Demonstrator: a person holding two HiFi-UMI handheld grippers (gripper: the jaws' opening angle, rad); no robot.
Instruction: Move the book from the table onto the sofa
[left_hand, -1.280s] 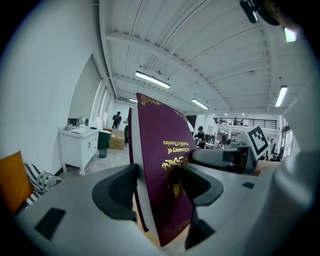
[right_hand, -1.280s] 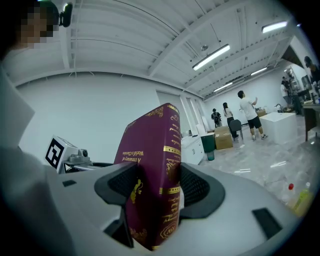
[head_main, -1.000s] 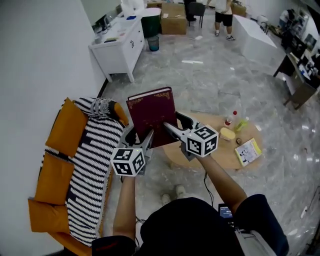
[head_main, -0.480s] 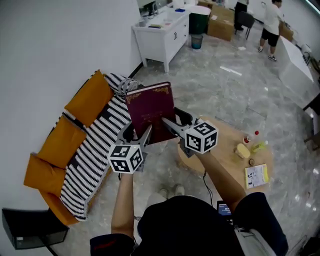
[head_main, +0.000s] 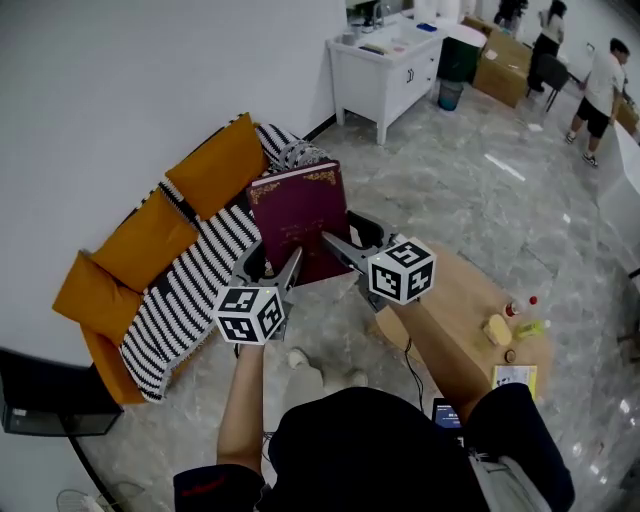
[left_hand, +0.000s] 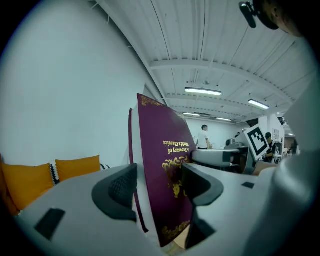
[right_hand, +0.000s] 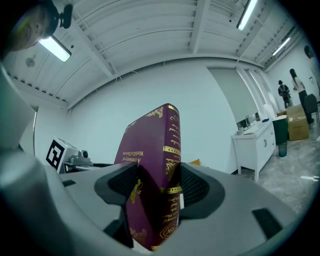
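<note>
A maroon book (head_main: 298, 215) with gold print stands upright in the air, gripped at its lower edge from both sides. My left gripper (head_main: 272, 268) is shut on its left lower part and my right gripper (head_main: 345, 250) on its right lower part. In the left gripper view the book's cover (left_hand: 165, 165) fills the gap between the dark pads (left_hand: 120, 192). The right gripper view shows the spine (right_hand: 167, 170) squeezed between that gripper's pads (right_hand: 192, 189). Beyond and left of the book lies the sofa (head_main: 135, 250), with orange cushions and a black-and-white striped blanket (head_main: 195, 275).
A round wooden table (head_main: 465, 300) at the right carries bottles, a yellow item and a booklet (head_main: 512, 380). A white cabinet (head_main: 385, 70) stands at the back, with people (head_main: 603, 90) and boxes beyond. A black object (head_main: 45, 400) sits at the sofa's near end. The floor is grey marble.
Both grippers have swung left with the book, away from the table. The sofa now lies straight behind the book instead of off to the left, and the table has slid right.
</note>
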